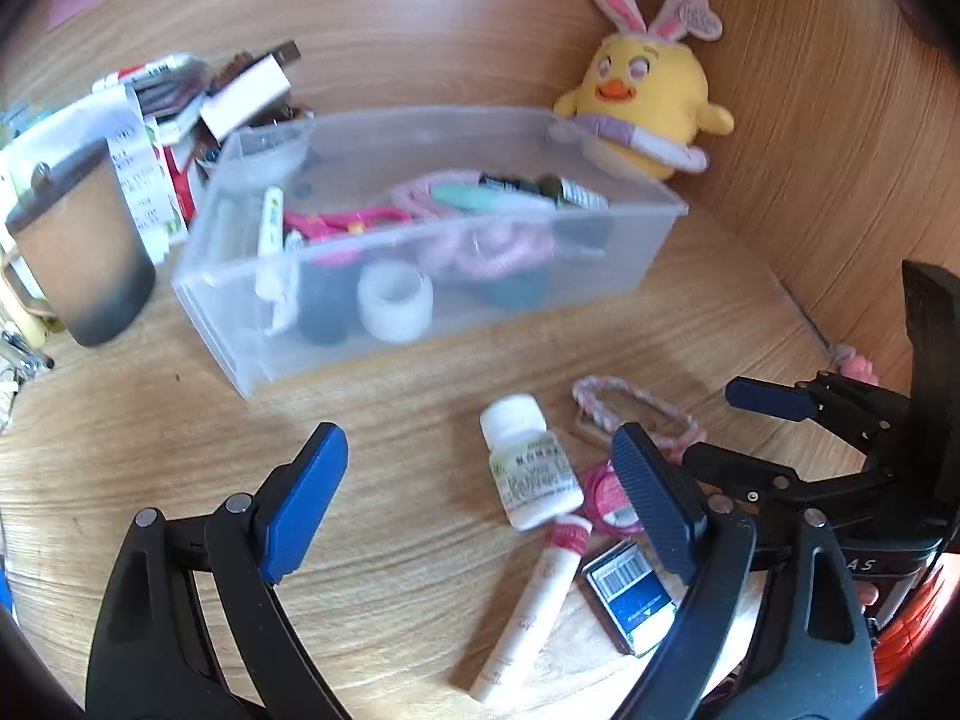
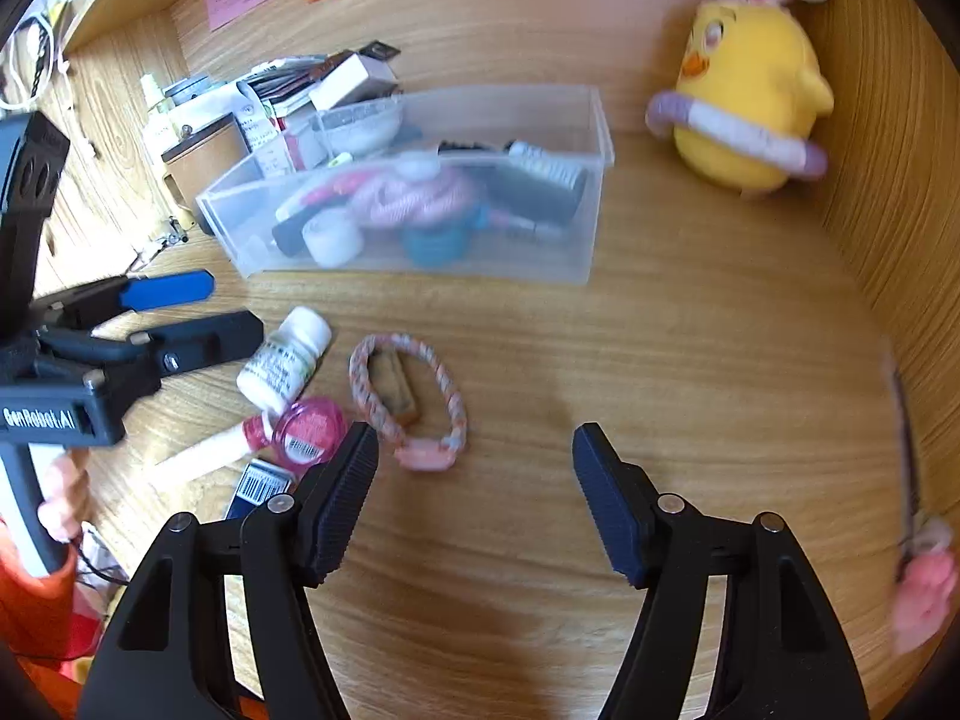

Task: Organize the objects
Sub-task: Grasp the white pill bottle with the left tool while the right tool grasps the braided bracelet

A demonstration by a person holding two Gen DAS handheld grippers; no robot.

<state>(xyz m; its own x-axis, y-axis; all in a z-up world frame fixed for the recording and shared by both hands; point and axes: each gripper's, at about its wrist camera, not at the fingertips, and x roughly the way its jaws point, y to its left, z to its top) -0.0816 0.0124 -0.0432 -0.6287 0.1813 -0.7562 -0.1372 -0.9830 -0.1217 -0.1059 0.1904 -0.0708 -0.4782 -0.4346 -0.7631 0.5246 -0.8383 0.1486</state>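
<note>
Left wrist view: the left gripper (image 1: 480, 492) hangs over the wooden desk (image 1: 390, 480) with its blue-padded jaws spread wide and nothing between them. Just ahead of the gap and toward its right finger lies a white pill bottle (image 1: 531, 462) on its side; a white tube with a red cap (image 1: 537, 594) runs back from it toward the camera. A pink round tin (image 1: 609, 495) and a blue barcoded packet (image 1: 627, 591) sit partly behind the right finger, with a braided pink bracelet (image 1: 630, 411) just beyond its tip. Farther ahead stands a clear plastic bin (image 1: 420, 240) already holding small items, including a white tape roll (image 1: 396, 300). A yellow plush chick (image 1: 645, 102) with rabbit ears sits beyond the bin to the right; a brown cup (image 1: 78, 252) stands to the left. The right gripper (image 1: 720, 426) enters from the right edge, jaws parted.

Right wrist view: the right gripper (image 2: 474, 498) is likewise released, its black ribbed pads wide apart over bare wood. The bracelet (image 2: 408, 396), looped around a small brown block (image 2: 393, 384), lies just ahead of its left finger. Left of that cluster the pill bottle (image 2: 285, 360), tin (image 2: 309, 429), tube (image 2: 204, 450) and packet (image 2: 261, 483). The bin (image 2: 420, 186) stands ahead, the chick (image 2: 750, 102) far right. The left gripper (image 2: 210, 309) reaches in from the left, parted and empty.
</note>
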